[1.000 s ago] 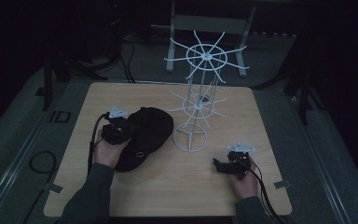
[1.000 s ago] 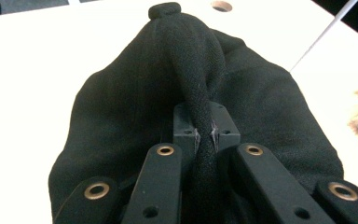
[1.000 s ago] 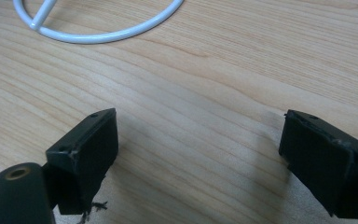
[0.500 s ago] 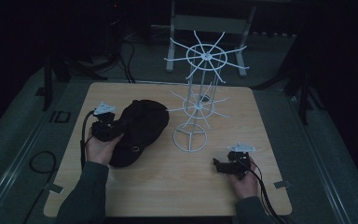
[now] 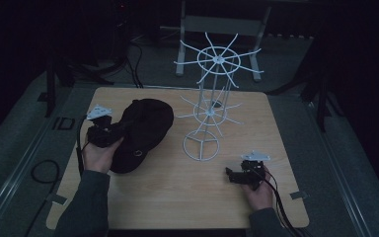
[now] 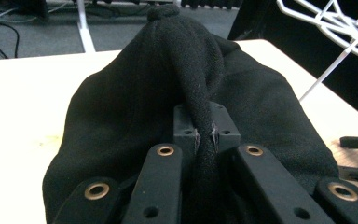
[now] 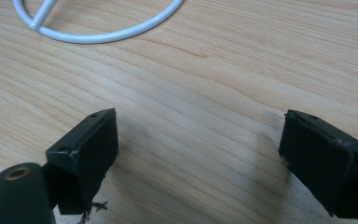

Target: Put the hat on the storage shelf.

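The left gripper (image 6: 204,140) pinches a fold of the soft, light cap (image 6: 135,112), which will likely sag, while the right gripper (image 7: 198,154) stands wide open, empty.

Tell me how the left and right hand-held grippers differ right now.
The left hand-held gripper is shut, pinching a fold of the black cap; the right hand-held gripper stands wide open with nothing between its jaws. In the high view the left one is at the cap's edge, while the right one sits apart, over bare table near the white wire rack's base. Both are black and held by hand.
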`<state>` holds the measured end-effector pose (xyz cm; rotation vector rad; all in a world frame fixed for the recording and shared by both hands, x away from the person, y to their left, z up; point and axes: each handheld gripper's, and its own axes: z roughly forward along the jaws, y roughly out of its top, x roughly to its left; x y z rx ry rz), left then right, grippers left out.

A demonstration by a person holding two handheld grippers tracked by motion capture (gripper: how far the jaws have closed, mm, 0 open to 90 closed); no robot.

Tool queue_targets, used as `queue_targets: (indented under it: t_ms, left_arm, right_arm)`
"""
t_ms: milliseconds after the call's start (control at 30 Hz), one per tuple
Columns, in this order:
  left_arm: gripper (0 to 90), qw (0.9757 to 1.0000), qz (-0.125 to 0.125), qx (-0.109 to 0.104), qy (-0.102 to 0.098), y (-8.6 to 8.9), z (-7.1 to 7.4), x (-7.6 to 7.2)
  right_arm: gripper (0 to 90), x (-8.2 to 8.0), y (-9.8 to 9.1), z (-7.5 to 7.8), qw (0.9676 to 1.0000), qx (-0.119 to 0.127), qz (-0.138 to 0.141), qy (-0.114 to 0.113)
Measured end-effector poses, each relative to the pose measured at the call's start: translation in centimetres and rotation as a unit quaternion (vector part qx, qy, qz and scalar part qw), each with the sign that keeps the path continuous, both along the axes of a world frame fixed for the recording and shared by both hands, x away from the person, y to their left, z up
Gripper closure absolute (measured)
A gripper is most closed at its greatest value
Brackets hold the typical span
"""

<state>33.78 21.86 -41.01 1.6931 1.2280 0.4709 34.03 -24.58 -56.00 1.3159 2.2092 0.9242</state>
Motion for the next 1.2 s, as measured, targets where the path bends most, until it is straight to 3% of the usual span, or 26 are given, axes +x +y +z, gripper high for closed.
queue_targets:
  t_ms: [167, 700, 933, 1200]
  left_arm:
    - [85.2, 0.9997, 0.006, -0.007, -0.021, 0.4, 0.6, -0.4]
    - [85.2, 0.9978, -0.002, -0.029, -0.06, 0.9, 2.8, -1.4]
    - [85.2, 0.9957, 0.0, -0.049, -0.078, 1.4, 3.8, -1.7]
    - [85.1, 0.9938, -0.007, -0.055, -0.097, 1.3, 5.0, -1.8]
  right_arm:
    - [11.4, 0.0, 0.0, 0.0, 1.0, 0.0, 0.0, 0.0]
    - [11.4, 0.0, 0.0, 0.0, 1.0, 0.001, -0.001, 0.002]
    - [11.4, 0.0, 0.0, 0.0, 1.0, 0.001, -0.001, 0.001]
    - [11.4, 0.0, 0.0, 0.0, 1.0, 0.001, -0.001, 0.001]
